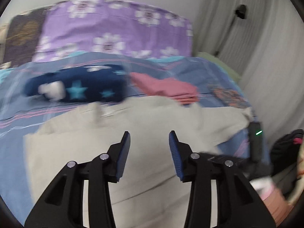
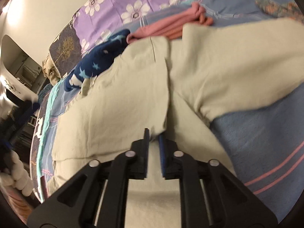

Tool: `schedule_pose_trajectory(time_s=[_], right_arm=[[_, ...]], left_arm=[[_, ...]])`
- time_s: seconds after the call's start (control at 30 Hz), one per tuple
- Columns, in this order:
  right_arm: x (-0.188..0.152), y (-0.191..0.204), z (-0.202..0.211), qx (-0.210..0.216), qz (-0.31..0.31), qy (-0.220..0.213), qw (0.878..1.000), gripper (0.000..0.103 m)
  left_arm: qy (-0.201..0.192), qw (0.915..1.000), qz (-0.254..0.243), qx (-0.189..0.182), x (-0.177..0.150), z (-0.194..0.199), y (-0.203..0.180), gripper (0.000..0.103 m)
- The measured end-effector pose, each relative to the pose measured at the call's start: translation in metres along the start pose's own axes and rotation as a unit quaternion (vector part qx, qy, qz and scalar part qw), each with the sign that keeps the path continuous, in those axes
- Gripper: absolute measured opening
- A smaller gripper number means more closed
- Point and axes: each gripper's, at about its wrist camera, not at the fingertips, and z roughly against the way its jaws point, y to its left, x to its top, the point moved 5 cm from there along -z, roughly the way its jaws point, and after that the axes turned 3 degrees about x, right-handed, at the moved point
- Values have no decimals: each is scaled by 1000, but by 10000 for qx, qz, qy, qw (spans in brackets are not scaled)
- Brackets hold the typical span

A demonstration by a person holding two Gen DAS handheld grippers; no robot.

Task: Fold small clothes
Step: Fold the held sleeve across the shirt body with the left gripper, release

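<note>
A beige garment (image 1: 133,133) lies spread on the blue bedspread; it also fills the right wrist view (image 2: 133,87). My left gripper (image 1: 150,134) is open and empty, hovering just above the garment's near part. My right gripper (image 2: 154,133) is shut on a folded edge of the beige garment and holds a flap lifted over the rest. The other gripper's body (image 1: 256,142) shows at the right edge of the left wrist view.
A folded navy garment with stars (image 1: 79,87) and a folded pink garment (image 1: 167,87) lie behind the beige one. A purple flowered pillow (image 1: 114,30) stands at the back. Grey curtain (image 1: 256,47) hangs on the right. The bed edge (image 2: 39,133) drops off at left.
</note>
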Motion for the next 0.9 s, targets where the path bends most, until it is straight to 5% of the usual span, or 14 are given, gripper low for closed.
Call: schedule_pose_trajectory(time_s=[0.1, 0.23, 0.47, 0.63, 0.77, 0.9], right_arm=[[5, 7, 5, 98, 98, -23, 9999, 39], [22, 8, 2, -298, 347, -61, 9989, 42], [36, 31, 15, -1261, 662, -625, 9878, 40], [33, 132, -23, -662, 2013, -119, 9772, 39], [22, 228, -74, -123, 2997, 330, 9534, 39], [-7, 310, -136, 205, 3404, 933, 9354, 40]], left_arm=[[53, 9950, 254, 968, -37, 20, 73, 51], [371, 9811, 958, 1642, -79, 32, 155, 51], [464, 9781, 1873, 776, -98, 19, 202, 51], [475, 9797, 1901, 413, -104, 3, 189, 40], [355, 9772, 2072, 302, -110, 3, 195, 27], [200, 9776, 2073, 288, -116, 4, 197, 25]])
